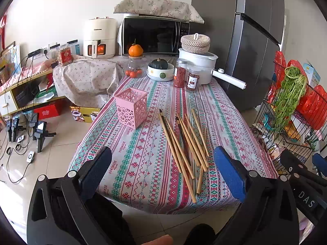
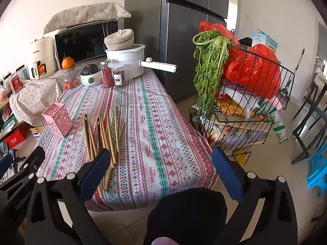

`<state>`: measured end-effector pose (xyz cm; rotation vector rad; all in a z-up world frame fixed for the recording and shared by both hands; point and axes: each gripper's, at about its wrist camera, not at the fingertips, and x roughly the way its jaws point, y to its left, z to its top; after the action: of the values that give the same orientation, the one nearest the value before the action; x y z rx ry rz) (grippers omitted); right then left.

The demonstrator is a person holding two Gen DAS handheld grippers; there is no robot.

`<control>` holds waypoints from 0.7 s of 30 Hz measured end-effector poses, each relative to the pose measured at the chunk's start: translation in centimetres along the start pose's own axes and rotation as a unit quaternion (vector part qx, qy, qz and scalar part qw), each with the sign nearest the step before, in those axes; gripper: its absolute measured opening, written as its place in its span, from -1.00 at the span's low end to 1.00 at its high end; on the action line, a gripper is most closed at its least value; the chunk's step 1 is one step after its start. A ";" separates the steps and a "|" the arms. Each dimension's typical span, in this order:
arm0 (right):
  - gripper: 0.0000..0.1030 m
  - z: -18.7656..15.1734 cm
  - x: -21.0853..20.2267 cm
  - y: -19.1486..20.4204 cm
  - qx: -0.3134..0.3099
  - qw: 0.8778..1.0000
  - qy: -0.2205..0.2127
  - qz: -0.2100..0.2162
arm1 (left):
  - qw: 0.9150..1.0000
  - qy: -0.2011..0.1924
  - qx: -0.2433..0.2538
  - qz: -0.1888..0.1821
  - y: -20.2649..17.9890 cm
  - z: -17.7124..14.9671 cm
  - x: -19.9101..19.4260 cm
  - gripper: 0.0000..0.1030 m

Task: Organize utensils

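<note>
Several bamboo chopsticks (image 1: 184, 143) lie loose in a fan on the patterned tablecloth, some with dark tips. A pink perforated square holder (image 1: 131, 106) stands upright and empty just left of them. My left gripper (image 1: 163, 163) is open and empty, held above the table's near edge, in front of the chopsticks. My right gripper (image 2: 161, 163) is open and empty, over the near right part of the table; the chopsticks (image 2: 104, 134) and the holder (image 2: 58, 120) lie to its left.
At the table's far end stand a white pot (image 1: 201, 65) with a long handle, two spice jars (image 1: 185, 77), a bowl with a squash (image 1: 160, 70) and a jar of tomatoes. A wire cart (image 2: 255, 94) with greens and red bags stands right of the table.
</note>
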<state>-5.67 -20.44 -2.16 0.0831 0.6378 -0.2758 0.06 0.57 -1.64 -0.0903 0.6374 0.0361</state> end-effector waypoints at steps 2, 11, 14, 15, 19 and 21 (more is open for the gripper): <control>0.87 0.0 0.0 0.0 0.001 1.000 0.000 0.000 | 1.000 0.001 0.000 0.001 -0.1 0.0 0.1 0.86; 0.87 0.0 0.1 0.0 0.001 1.000 0.002 0.000 | 1.000 0.001 0.000 0.002 -0.1 0.0 0.1 0.86; 0.87 -0.1 0.1 0.0 0.001 1.000 0.004 0.000 | 1.000 0.001 0.000 0.002 -0.1 -0.1 0.1 0.86; 0.87 -0.1 0.1 0.0 0.001 1.000 0.004 0.000 | 1.000 0.001 -0.001 0.002 0.0 -0.1 0.1 0.86; 0.87 0.0 0.2 0.0 0.001 1.000 0.005 -0.001 | 1.000 0.001 0.000 0.002 -0.1 -0.1 0.1 0.86; 0.87 0.0 0.2 0.0 0.000 1.000 0.005 -0.001 | 1.000 0.002 0.000 0.002 -0.1 -0.1 0.1 0.86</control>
<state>-5.51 -20.50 -2.27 0.0842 0.6483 -0.2780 0.13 0.45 -1.76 -0.0888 0.6409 0.0408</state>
